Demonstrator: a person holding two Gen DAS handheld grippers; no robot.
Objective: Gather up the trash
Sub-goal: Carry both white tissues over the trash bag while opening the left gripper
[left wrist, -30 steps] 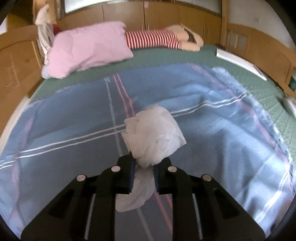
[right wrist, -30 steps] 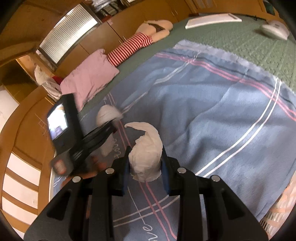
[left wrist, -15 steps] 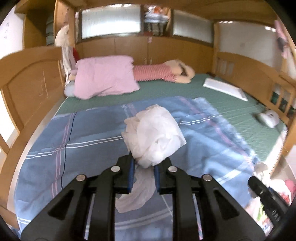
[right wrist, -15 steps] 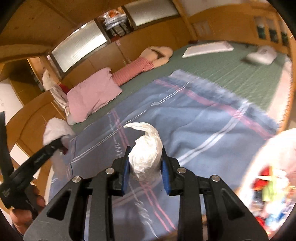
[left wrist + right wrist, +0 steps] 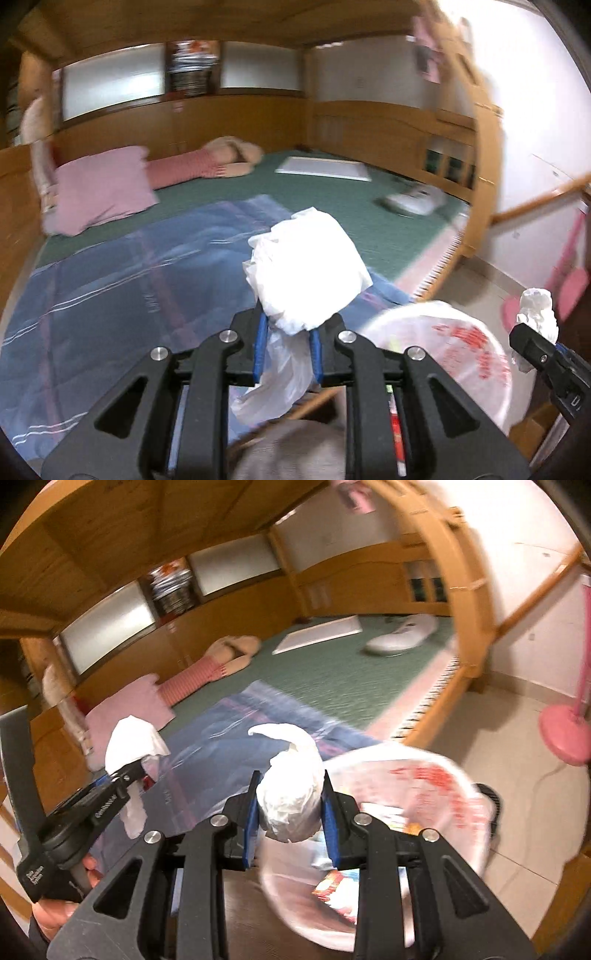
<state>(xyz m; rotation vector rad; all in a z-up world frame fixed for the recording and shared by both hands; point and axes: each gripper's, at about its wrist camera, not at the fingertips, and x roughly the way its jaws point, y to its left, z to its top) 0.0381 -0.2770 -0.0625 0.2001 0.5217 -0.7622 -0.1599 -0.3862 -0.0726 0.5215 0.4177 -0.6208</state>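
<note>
left gripper: jaws have just eased slightly apart, pads clamping white wad, centre frame | right gripper: clamped on tissue ball, centre frame | bin bag: lower right, open mouth, red print, litter inside | blanket: left, blurred | pillow: upper left

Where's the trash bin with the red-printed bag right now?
In the right wrist view, the trash bin sits low and right on the floor beside the bed, just behind the tissue wad in the right gripper.
</note>
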